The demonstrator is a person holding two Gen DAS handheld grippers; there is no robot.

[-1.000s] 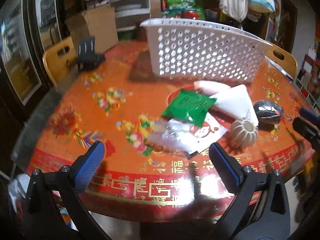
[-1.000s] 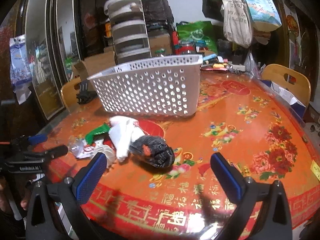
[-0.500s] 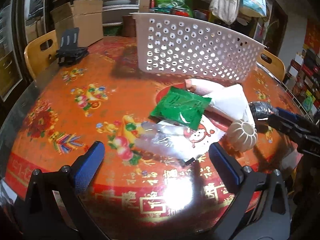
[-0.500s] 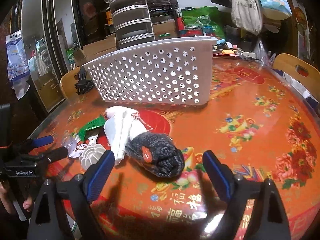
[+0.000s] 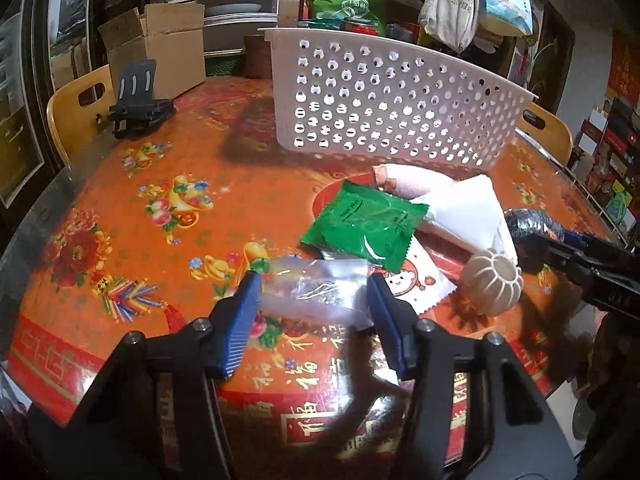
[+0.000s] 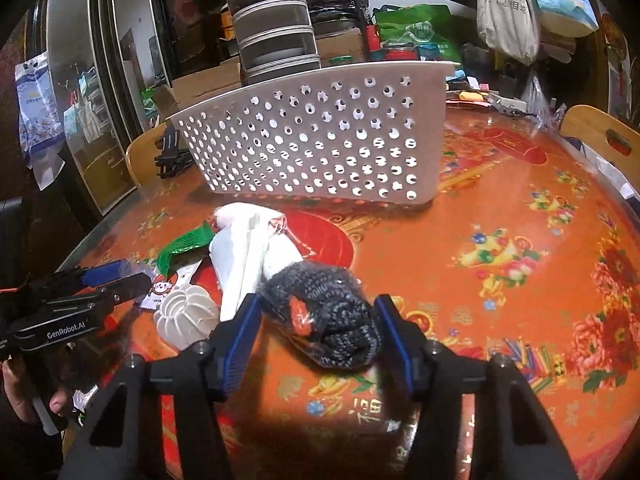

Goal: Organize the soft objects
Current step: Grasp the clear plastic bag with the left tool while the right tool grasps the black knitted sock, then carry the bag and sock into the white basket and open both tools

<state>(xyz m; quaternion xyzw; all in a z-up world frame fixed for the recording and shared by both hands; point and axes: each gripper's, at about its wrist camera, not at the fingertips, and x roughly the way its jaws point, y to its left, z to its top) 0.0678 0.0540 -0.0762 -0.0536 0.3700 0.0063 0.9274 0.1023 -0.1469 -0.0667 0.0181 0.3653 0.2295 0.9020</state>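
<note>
A white perforated basket (image 5: 384, 112) stands mid-table; it also shows in the right wrist view (image 6: 320, 140). In front of it lie a clear plastic packet (image 5: 316, 292), a green packet (image 5: 368, 224), a cartoon-printed packet (image 5: 416, 284), white cloth (image 5: 460, 208), a white ribbed cup (image 5: 492, 284) and a dark knitted bundle wrapped in plastic (image 6: 328, 316). My left gripper (image 5: 314, 320) is half closed around the clear packet, pads at its edges. My right gripper (image 6: 318, 332) is half closed around the dark bundle, pads beside it.
The round table (image 5: 120, 208) has a red flowered cover. A black phone stand (image 5: 140, 108) sits at the far left edge. Wooden chairs (image 5: 76, 112) stand around it. Boxes, stacked containers (image 6: 276, 28) and bags fill the background.
Both grippers moved forward and down and narrowed. The left now straddles the clear packet, the right straddles the dark bundle.
</note>
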